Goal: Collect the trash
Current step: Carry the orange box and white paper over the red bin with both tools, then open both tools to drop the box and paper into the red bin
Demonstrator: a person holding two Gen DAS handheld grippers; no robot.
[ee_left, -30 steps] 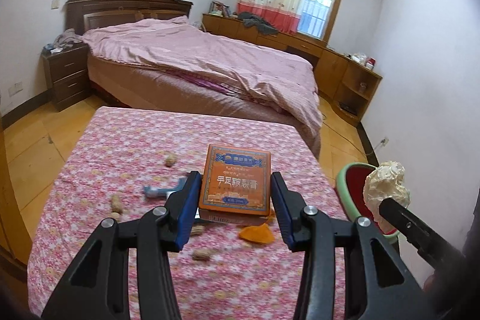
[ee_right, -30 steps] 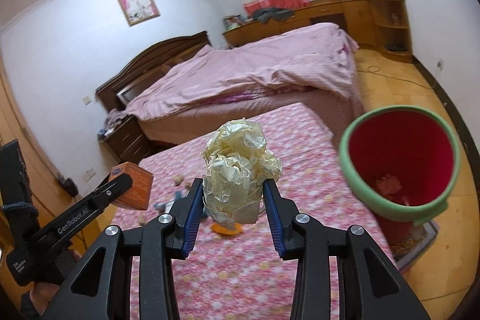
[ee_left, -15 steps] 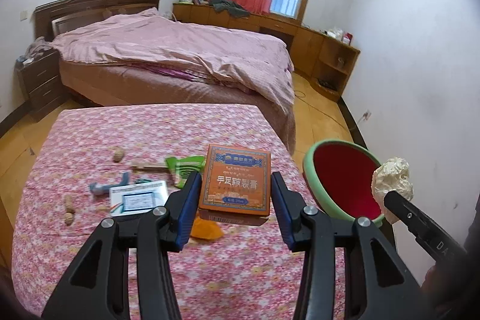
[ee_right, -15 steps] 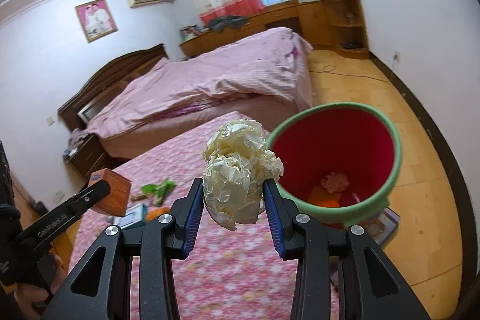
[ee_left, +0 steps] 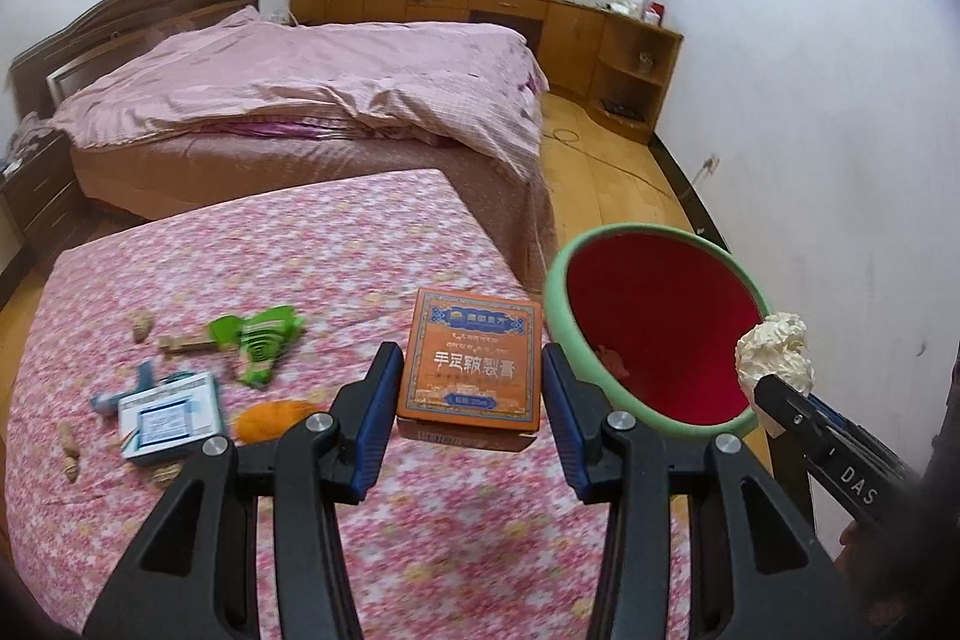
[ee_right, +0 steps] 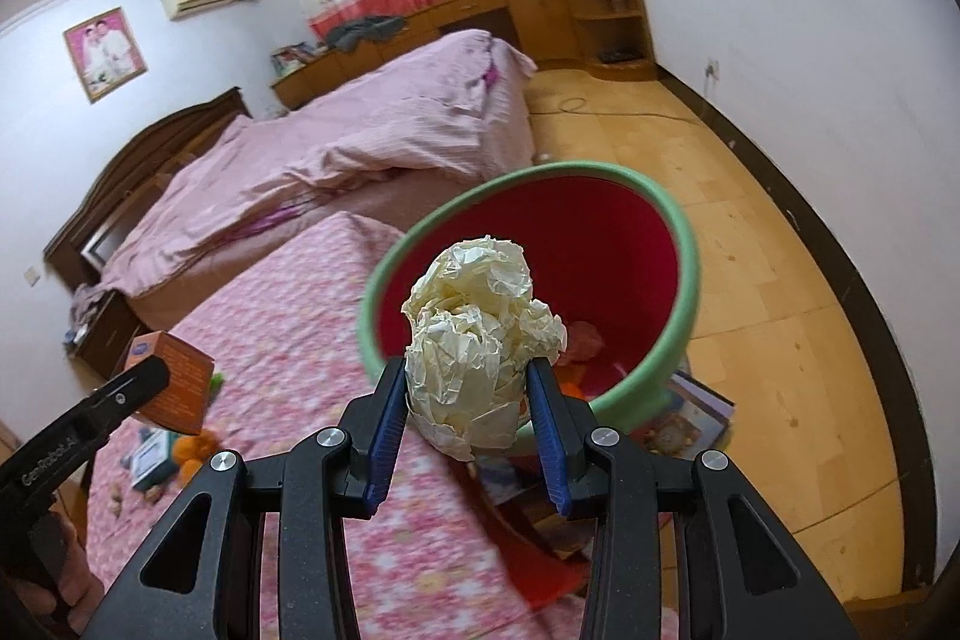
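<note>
Right gripper [ee_right: 462,400] pinches a crumpled cream paper ball [ee_right: 480,340] by its sides before the green-rimmed red bin [ee_right: 684,280] at twelve o'clock — light, soft, squashes easily; left gripper [ee_left: 468,394] clasps a stiff orange cardboard box [ee_left: 471,358].

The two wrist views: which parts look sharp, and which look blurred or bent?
Left wrist view: the orange box in the left tool is sharp, the green wrapper is smeared, walls bow.
Right wrist view: the crumpled paper ball is crisp, the flowered tablecloth is blurred, the floor edge curves.
</note>
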